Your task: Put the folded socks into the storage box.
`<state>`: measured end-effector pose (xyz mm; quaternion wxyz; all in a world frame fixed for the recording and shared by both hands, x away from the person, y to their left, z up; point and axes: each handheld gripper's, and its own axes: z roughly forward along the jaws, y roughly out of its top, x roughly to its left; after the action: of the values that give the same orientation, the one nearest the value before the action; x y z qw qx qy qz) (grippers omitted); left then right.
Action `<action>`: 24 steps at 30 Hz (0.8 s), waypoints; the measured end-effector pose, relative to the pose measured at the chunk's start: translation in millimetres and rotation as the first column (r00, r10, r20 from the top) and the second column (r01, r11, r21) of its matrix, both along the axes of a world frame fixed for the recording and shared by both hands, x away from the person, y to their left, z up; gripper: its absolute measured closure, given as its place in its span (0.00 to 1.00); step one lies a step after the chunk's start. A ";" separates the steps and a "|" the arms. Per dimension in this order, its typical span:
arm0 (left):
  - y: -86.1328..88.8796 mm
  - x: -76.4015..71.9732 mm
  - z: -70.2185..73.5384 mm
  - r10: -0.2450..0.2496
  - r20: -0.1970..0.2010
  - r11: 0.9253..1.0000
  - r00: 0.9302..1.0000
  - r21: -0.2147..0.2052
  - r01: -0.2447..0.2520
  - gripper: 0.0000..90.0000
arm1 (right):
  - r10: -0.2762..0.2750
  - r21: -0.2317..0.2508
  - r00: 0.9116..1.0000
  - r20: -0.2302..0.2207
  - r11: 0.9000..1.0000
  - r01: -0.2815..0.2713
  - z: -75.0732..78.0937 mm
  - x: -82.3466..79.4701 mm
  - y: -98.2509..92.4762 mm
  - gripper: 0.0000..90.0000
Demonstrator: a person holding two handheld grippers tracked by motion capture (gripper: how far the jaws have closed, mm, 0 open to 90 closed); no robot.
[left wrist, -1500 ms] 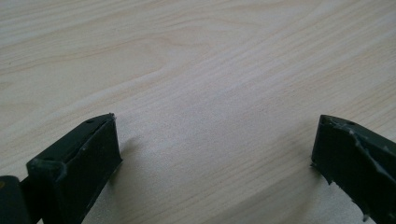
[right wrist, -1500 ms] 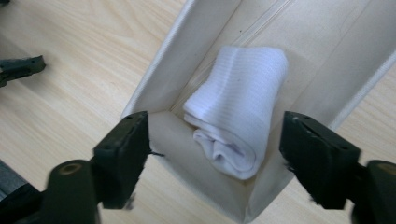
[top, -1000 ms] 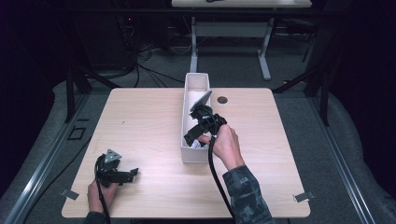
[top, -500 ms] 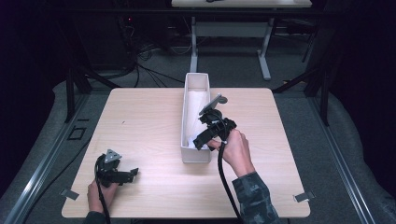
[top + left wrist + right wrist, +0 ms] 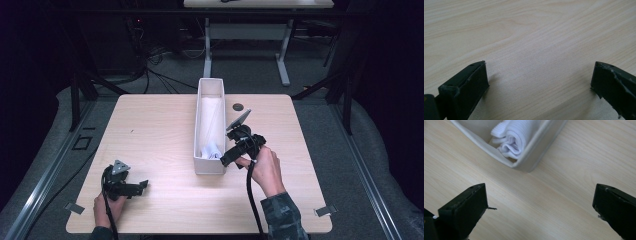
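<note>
A long white bin (image 5: 199, 125) stands lengthwise in the middle of the table. A rolled white cloth (image 5: 213, 149) lies at its near end, and the right gripper view looks down on this cloth (image 5: 511, 138) past the bin's corner (image 5: 534, 157). My right gripper (image 5: 226, 161) hovers just right of the bin's near end, open, with nothing between its jaws. Its fingers (image 5: 466, 207) frame bare wood. My left gripper (image 5: 140, 187) rests at the table's near left, open and empty, its fingers (image 5: 469, 85) spread over bare tabletop.
A small dark round disc (image 5: 238, 106) is set in the table right of the bin's far part. The wooden table (image 5: 150, 130) has bare room on both sides of the bin. Behind it stand dark desk legs and cables on the floor.
My right gripper has pulled back out of the bin and moved to the right and nearer, ending beside its near end. The left gripper has stayed put.
</note>
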<state>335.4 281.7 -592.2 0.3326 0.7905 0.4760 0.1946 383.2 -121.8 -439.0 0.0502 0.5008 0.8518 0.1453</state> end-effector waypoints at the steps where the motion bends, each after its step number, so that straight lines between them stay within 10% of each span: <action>1: 0.0 0.0 0.0 0.000 0.000 1.000 1.000 0.000 0.000 0.01 | -0.001 0.002 1.000 0.000 1.000 0.001 -1.2 -1.1 -3.1 0.00; 24: 0.0 0.1 0.0 0.000 0.001 1.000 1.000 0.001 0.000 0.01 | -0.108 0.019 0.994 0.005 0.994 0.108 -49.2 -31.7 -73.6 0.00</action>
<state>335.5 281.7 -592.2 0.3325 0.7905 0.4760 0.1952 351.5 -195.4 -488.2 0.0559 0.5462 0.8219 0.1520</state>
